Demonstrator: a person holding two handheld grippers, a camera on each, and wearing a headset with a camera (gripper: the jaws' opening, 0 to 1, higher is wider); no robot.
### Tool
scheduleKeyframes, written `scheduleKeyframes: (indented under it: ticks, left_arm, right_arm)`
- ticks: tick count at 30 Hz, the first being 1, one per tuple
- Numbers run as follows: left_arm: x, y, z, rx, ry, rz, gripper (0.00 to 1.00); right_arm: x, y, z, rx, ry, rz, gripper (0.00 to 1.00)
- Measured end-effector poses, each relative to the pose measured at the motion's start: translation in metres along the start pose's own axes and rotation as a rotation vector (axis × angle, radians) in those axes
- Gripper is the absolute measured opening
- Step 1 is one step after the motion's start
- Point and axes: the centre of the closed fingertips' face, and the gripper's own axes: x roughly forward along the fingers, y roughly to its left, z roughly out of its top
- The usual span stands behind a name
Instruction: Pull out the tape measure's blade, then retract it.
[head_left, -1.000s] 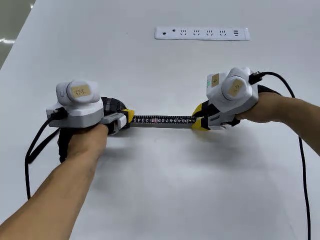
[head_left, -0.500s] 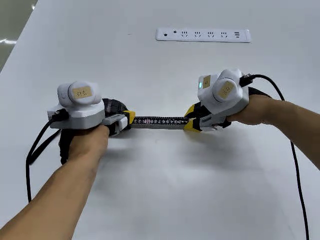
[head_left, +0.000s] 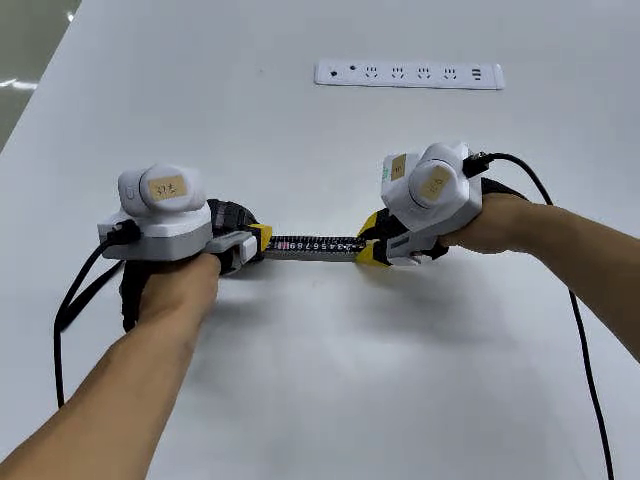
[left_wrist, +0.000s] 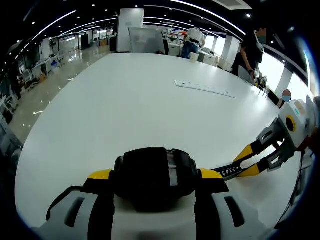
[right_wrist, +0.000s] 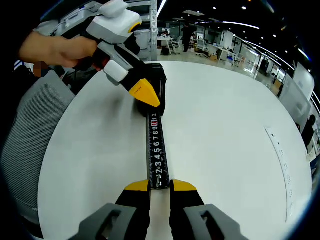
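Since the earlier frame the right gripper has come closer to the left gripper, so the uncovered part of the blade is now shorter; the left one keeps its place. Both grippers are low over the white table and face each other along one line. The left gripper is clenched on the black body of the tape measure, which sits between its two yellow tips just above the table. The right gripper pinches the free end of the blade between its nearly closed jaws, and the right gripper view shows the numbers of the blade running straight from these tips to the body. The left hand wraps the handle from below, with the forearm coming from the lower left. The right hand holds its gripper from behind, with the forearm stretched in from the right. A black cable hangs beside this arm. A white power strip lies far behind on the table.
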Motion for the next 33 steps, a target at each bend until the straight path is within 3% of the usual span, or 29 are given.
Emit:
scheduleKeyframes:
  ticks: [9, 33]
  left_arm:
    - [0.001, 0.001, 0.001, -0.005, 0.001, -0.003, 0.60]
    - [0.001, 0.002, 0.001, -0.014, 0.009, -0.018, 0.61]
  right_arm:
    - [0.013, -0.007, 0.006, -0.004, -0.010, 0.003, 0.11]
    - [0.030, 0.007, 0.045, -0.013, -0.061, 0.013, 0.11]
